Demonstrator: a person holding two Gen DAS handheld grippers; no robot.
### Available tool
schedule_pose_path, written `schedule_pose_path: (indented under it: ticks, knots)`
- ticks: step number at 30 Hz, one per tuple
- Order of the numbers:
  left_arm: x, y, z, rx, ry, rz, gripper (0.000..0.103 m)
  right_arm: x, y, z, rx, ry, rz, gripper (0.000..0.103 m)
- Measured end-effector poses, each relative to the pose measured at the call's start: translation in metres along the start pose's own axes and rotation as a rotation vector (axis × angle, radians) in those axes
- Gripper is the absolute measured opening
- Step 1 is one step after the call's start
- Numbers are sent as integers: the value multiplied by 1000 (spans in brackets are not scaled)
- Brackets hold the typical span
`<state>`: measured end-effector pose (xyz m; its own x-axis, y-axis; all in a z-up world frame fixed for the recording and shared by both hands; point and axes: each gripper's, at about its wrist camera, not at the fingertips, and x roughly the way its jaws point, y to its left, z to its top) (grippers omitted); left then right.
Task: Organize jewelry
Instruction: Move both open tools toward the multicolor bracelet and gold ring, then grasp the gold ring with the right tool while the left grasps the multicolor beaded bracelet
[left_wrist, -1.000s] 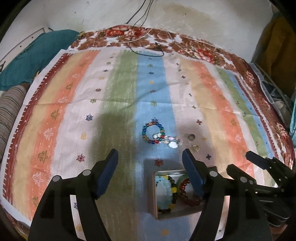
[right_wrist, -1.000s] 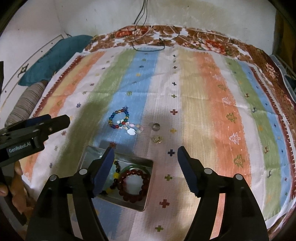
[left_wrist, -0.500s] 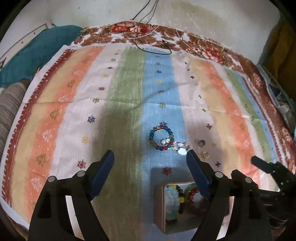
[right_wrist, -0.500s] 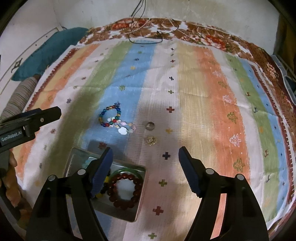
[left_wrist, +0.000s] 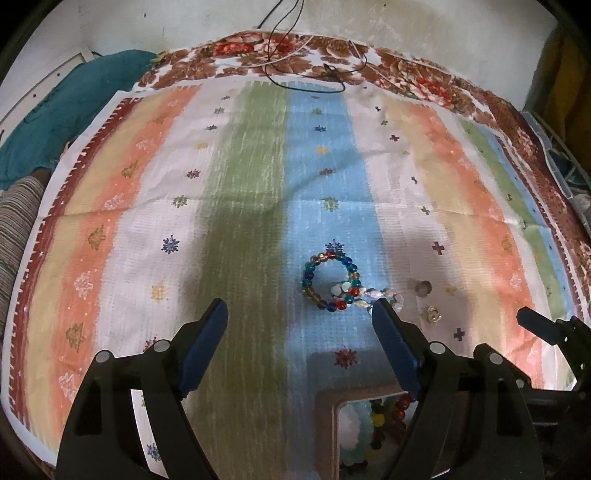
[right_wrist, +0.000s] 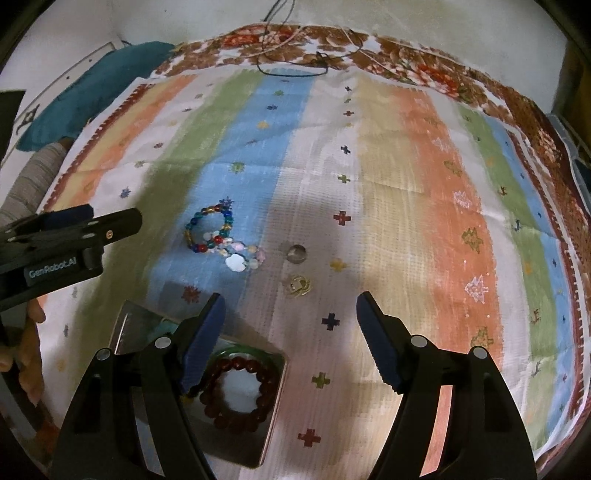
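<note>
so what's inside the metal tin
In the tin: a dark red bead bracelet, a green bangle behind it, and a pale blue bracelet beside dark and yellow beads. The right tongs' finger hides the middle part.

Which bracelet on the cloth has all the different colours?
The multicoloured bead bracelet on the blue stripe: its beads are blue, red, green and yellow. The pale bead bracelet touching it is whitish-pink, and the dark red bracelet lies in the tin.

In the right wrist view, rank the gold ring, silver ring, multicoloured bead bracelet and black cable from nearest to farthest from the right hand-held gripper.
1. Gold ring, just ahead of the right hand-held gripper, slightly left of centre.
2. Silver ring, directly beyond the gold one.
3. Multicoloured bead bracelet, farther out and to the left, on the blue stripe.
4. Black cable, at the far edge of the cloth by the wall.
</note>
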<state>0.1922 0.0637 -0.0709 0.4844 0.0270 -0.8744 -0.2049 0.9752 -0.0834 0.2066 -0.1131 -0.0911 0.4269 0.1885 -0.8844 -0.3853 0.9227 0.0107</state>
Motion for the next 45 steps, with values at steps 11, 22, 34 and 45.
schedule_pose_path:
  ticks: [11, 22, 34, 45]
  knots:
    - [26, 3, 6, 1, 31, 10, 80, 22, -8, 9, 33, 46, 25, 73]
    - [46, 1, 9, 23, 72, 12, 80, 44, -9, 12, 6, 88, 9, 73]
    - [67, 4, 15, 36, 107, 9, 79, 61, -8, 16, -13, 122, 9, 73]
    - [85, -1, 20, 81, 131, 7, 78, 73, -9, 19, -21, 141, 15, 73]
